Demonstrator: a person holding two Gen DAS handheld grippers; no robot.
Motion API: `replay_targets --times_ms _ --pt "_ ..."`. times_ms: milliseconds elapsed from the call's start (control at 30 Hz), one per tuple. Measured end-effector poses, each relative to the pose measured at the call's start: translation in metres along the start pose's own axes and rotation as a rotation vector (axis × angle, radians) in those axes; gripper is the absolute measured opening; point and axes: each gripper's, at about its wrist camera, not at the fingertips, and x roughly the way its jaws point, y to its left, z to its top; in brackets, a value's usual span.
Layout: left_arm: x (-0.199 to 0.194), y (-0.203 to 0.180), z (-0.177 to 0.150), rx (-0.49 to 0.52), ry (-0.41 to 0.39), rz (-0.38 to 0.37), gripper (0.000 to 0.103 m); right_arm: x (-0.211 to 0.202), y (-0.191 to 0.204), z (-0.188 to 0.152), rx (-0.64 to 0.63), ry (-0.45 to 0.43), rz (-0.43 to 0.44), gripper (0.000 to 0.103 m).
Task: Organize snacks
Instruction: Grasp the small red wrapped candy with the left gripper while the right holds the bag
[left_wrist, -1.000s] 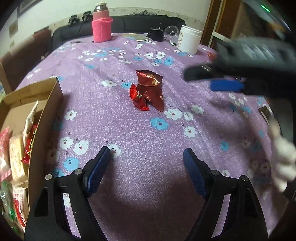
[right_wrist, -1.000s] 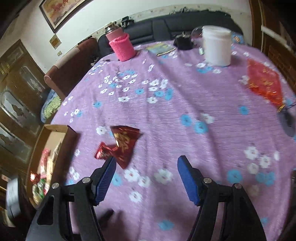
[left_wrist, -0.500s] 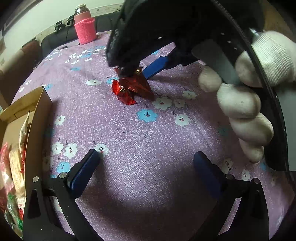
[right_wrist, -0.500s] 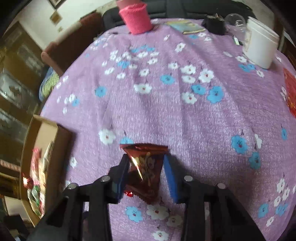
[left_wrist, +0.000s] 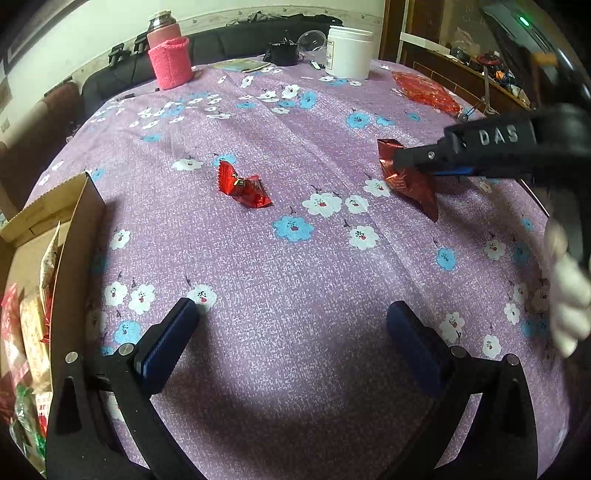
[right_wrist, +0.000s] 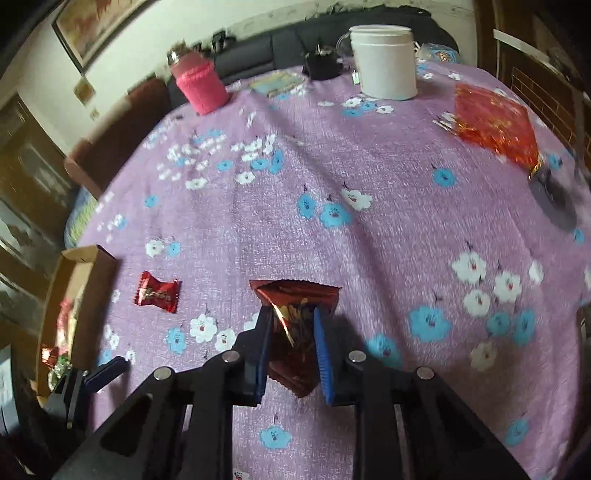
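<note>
Right wrist view shows the right gripper (right_wrist: 290, 345) with its blue pads pressed against both sides of a dark red snack packet (right_wrist: 295, 325), which is pinched upright between them and appears raised off the purple flowered tablecloth (right_wrist: 369, 166). Left of that packet, a smaller bright red candy wrapper (right_wrist: 157, 291) lies flat on the cloth, about midway between the packet and the cardboard box (right_wrist: 99, 266). The box sits at the cloth's left edge, well apart from the packet, with several snack bags inside. Left wrist view shows the left gripper (left_wrist: 291, 336) spread wide with nothing between its pads, low over the cloth and nearer the viewer than the candy wrapper (left_wrist: 242, 186); the held packet (left_wrist: 408, 181) appears to its right.
</note>
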Motion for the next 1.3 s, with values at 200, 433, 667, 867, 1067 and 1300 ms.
replay_targets --times_ms 200,433,667,867,1067,1300 --pt "-0.013 0.016 0.007 -0.079 0.023 -0.109 0.050 0.005 -0.011 -0.009 0.032 -0.077 0.087 0.037" --pt "-0.005 0.038 0.049 -0.190 0.006 -0.070 0.049 0.007 -0.018 -0.008 0.069 -0.063 0.143 0.038" --pt "0.023 0.032 0.075 -0.121 -0.002 0.003 0.049 0.007 -0.018 -0.009 0.078 -0.064 0.142 0.038" --pt "0.028 0.031 0.067 -0.119 -0.017 -0.038 0.018 0.005 -0.014 -0.010 0.056 -0.067 0.120 0.035" --pt "0.014 0.031 0.067 -0.147 -0.058 -0.058 0.018 0.003 -0.008 -0.011 0.037 -0.080 0.117 0.031" --pt "-0.016 0.020 0.058 -0.147 -0.095 -0.058 0.018 -0.007 -0.010 -0.011 0.038 -0.120 0.154 0.030"
